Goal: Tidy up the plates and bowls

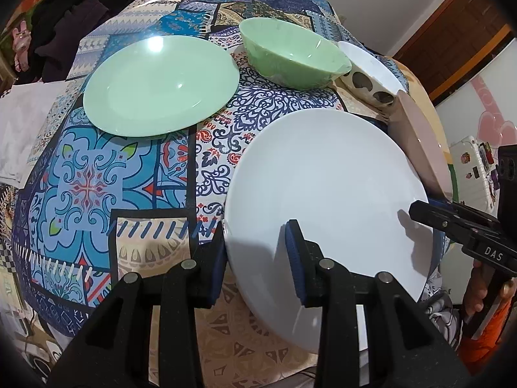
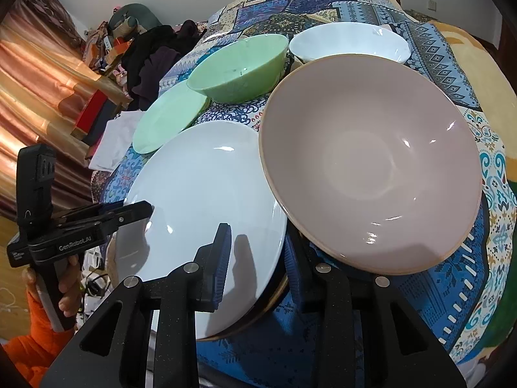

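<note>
A white plate [image 1: 323,187] [image 2: 200,187] sits near the front of the patterned tablecloth [image 1: 97,187]. My left gripper [image 1: 257,258] [image 2: 145,208] is shut on its left rim, one pad above and one below. On the opposite rim my right gripper [image 2: 258,258] [image 1: 416,210] is shut the same way. A dark gold-edged rim [image 2: 274,294] shows under the plate's near edge. A large pink bowl [image 2: 371,168] [image 1: 420,142] overlaps the plate's right side. Farther back are a green plate [image 1: 161,87] [image 2: 168,119], a green bowl [image 1: 290,55] [image 2: 239,68] and a white spotted bowl [image 1: 368,68] [image 2: 349,42].
Dark clothes [image 1: 74,16] [image 2: 155,55] are piled at the table's far left, beside a white cloth [image 1: 26,123]. Orange curtains [image 2: 48,90] hang at the left. A hand in an orange sleeve [image 2: 35,323] holds the left gripper's handle.
</note>
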Demonstrator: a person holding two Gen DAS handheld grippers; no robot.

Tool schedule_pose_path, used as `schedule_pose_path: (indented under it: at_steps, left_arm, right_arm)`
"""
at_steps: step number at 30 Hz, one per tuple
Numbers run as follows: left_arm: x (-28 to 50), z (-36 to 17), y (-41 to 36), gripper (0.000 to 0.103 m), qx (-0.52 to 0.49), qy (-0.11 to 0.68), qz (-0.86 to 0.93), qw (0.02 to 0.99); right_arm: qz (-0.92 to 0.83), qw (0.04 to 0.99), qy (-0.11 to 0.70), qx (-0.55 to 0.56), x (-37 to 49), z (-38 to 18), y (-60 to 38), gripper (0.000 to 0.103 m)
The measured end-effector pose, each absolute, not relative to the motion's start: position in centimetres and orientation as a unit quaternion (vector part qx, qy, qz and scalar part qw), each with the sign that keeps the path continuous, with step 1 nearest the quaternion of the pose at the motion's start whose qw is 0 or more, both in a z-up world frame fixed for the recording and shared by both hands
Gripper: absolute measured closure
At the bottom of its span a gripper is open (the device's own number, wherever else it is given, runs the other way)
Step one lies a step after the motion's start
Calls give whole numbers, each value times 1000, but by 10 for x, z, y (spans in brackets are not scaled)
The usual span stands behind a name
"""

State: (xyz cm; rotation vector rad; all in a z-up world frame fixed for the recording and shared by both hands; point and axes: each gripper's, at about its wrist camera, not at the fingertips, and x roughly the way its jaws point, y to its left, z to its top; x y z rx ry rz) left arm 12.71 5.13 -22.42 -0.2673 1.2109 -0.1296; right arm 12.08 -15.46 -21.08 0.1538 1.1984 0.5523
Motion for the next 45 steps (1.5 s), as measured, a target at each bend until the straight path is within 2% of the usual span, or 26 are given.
schedule_pose_path:
  at_steps: [12, 22, 30, 39, 45]
  left_arm:
    - [125, -222, 51, 68, -118, 558, -67, 819]
    - [114, -191, 59, 68, -111, 521, -64, 844]
    - [113, -153, 90, 45, -95, 460, -23, 883]
    - [137, -145, 151, 24, -102, 441, 41, 891]
    - [165, -170, 191, 23, -120, 464, 60, 876]
  right_arm:
    - [244, 798, 548, 56, 117, -200, -159, 72]
    - [262, 804, 531, 47, 111, -182, -149, 72]
    - [289, 818, 496, 31, 127, -161, -113, 71]
    - [297, 826, 479, 4, 160, -161, -60, 59]
    - [301, 811, 501, -17, 185, -182, -21, 58]
